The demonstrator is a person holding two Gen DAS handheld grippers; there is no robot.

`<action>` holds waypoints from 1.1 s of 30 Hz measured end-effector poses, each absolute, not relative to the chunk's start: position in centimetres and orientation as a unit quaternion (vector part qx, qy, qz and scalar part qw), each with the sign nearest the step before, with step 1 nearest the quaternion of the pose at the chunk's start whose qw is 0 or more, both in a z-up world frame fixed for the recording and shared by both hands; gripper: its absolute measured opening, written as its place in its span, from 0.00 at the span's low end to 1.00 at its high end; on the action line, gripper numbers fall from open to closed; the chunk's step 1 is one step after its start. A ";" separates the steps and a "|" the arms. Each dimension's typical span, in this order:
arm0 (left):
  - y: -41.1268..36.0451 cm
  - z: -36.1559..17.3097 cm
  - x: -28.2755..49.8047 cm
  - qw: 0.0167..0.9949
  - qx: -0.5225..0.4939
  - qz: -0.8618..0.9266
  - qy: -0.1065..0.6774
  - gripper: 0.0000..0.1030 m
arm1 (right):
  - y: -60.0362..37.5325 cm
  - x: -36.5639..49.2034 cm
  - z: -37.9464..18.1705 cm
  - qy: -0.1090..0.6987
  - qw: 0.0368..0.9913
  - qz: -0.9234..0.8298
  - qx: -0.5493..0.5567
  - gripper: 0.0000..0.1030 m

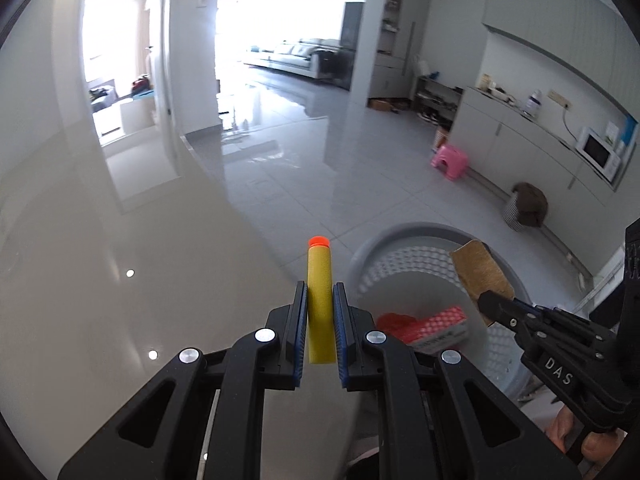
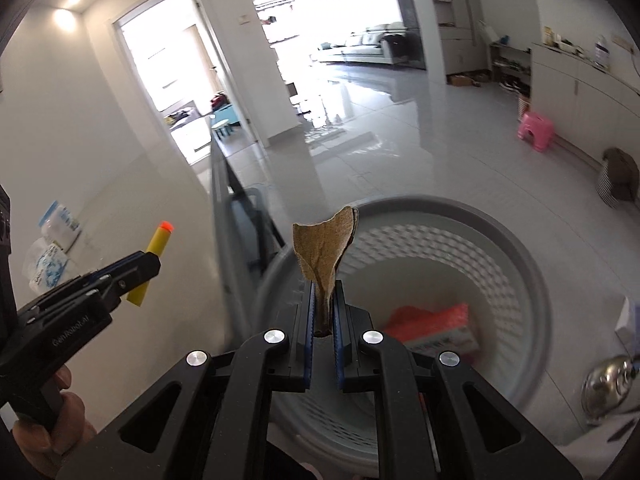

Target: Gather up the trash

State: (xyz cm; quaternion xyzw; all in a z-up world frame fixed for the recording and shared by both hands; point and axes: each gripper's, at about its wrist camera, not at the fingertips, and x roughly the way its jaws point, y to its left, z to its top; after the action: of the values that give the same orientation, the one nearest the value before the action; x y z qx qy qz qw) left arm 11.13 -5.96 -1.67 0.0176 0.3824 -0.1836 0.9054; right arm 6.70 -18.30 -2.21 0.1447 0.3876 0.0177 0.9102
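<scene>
My left gripper (image 1: 320, 294) is shut on a yellow foam dart (image 1: 319, 300) with an orange tip, held upright over the white table (image 1: 120, 260), left of the bin. It also shows in the right wrist view (image 2: 150, 258). My right gripper (image 2: 324, 292) is shut on a folded brown cardboard scrap (image 2: 324, 248), held above the grey perforated trash bin (image 2: 516, 236). The bin (image 1: 400, 236) holds a red and white box (image 2: 432, 326). The right gripper (image 1: 490, 304) and the scrap (image 1: 482, 272) show in the left wrist view.
A pink stool (image 1: 450, 162) and a brown bag (image 1: 528, 206) stand on the tiled floor by the white cabinets with a microwave (image 1: 600, 156). Blue and white packets (image 2: 52, 240) lie on the table at left. A metal lid (image 2: 610, 384) lies right of the bin.
</scene>
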 end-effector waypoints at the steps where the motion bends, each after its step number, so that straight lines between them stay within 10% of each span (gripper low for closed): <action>1: -6.7 -1.9 11.1 0.903 0.020 -0.190 0.385 0.13 | -19.1 6.3 -2.6 0.391 0.908 0.012 0.148 0.08; 18: -14.8 -5.0 11.3 0.874 0.048 -0.220 0.431 0.15 | -24.6 4.2 -5.0 0.396 0.903 -0.007 0.166 0.17; 23: -15.5 -4.8 11.3 0.880 0.044 -0.211 0.422 0.61 | -25.9 3.4 -5.2 0.381 0.909 -0.017 0.170 0.41; 33: -15.0 -4.2 10.8 0.883 0.044 -0.202 0.422 0.70 | -26.0 2.7 -4.6 0.376 0.911 -0.021 0.170 0.50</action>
State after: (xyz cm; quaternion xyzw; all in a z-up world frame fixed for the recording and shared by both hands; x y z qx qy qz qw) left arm 10.79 -14.97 -4.16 0.0438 0.4223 -0.2018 0.8826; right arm 2.71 -25.96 -4.61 0.1703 0.3756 -0.0208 0.9108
